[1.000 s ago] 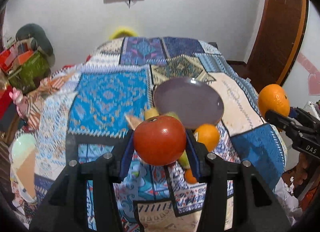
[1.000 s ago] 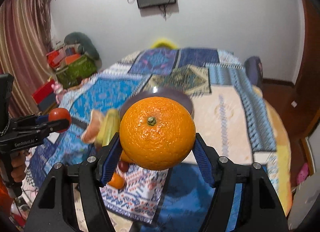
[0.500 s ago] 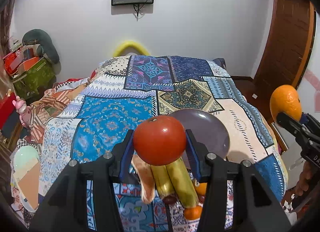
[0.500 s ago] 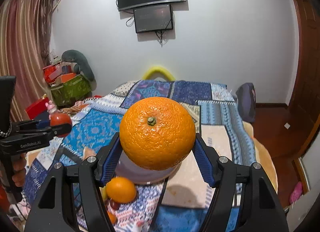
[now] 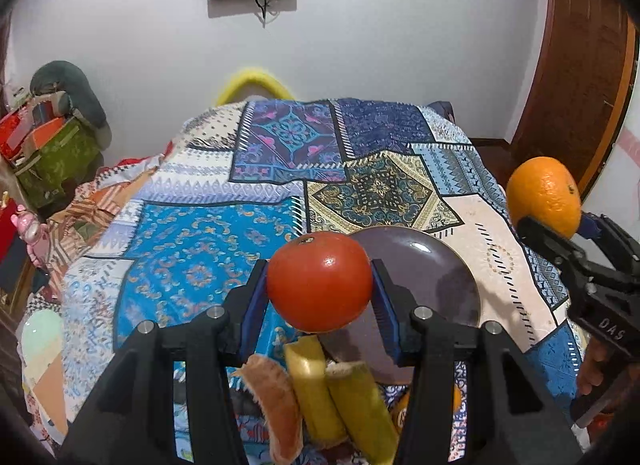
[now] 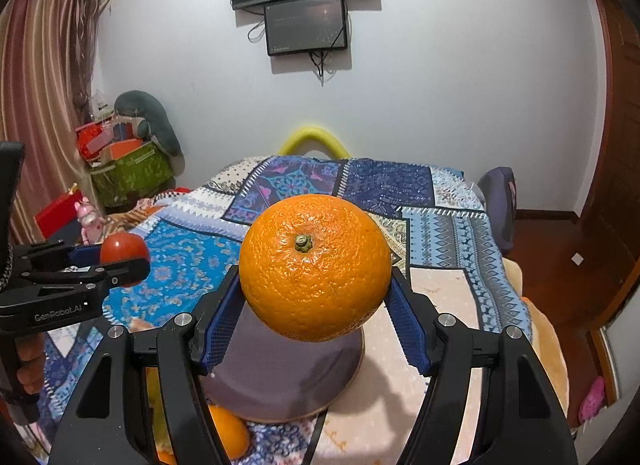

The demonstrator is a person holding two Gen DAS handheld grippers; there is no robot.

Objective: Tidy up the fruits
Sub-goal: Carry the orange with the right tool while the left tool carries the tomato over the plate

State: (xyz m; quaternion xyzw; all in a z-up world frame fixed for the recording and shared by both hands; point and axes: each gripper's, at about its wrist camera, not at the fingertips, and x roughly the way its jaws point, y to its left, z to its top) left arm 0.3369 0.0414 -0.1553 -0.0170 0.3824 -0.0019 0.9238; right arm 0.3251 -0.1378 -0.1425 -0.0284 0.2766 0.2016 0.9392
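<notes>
My left gripper (image 5: pixel 319 289) is shut on a red tomato (image 5: pixel 319 281) and holds it in the air over the near edge of a purple plate (image 5: pixel 436 277). My right gripper (image 6: pixel 314 293) is shut on a large orange (image 6: pixel 315 267), above the same plate (image 6: pixel 280 381). The orange also shows at the right in the left wrist view (image 5: pixel 543 196), and the tomato at the left in the right wrist view (image 6: pixel 124 251). Two bananas (image 5: pixel 340 397) and a brownish piece of fruit (image 5: pixel 276 405) lie below the tomato. A smaller orange (image 6: pixel 226 431) lies beside the plate.
The plate and fruits rest on a bed with a patchwork cover (image 5: pixel 208 249). Boxes and bags (image 6: pixel 128 169) are stacked at the left wall. A yellow headrest (image 6: pixel 312 141) and wall screens (image 6: pixel 306 25) are beyond the bed. A wooden door (image 5: pixel 580 77) is at the right.
Both grippers have risen and tilted up, each still holding its fruit. The view now takes in more of the bed and wall, and the bananas have come into sight below the tomato.
</notes>
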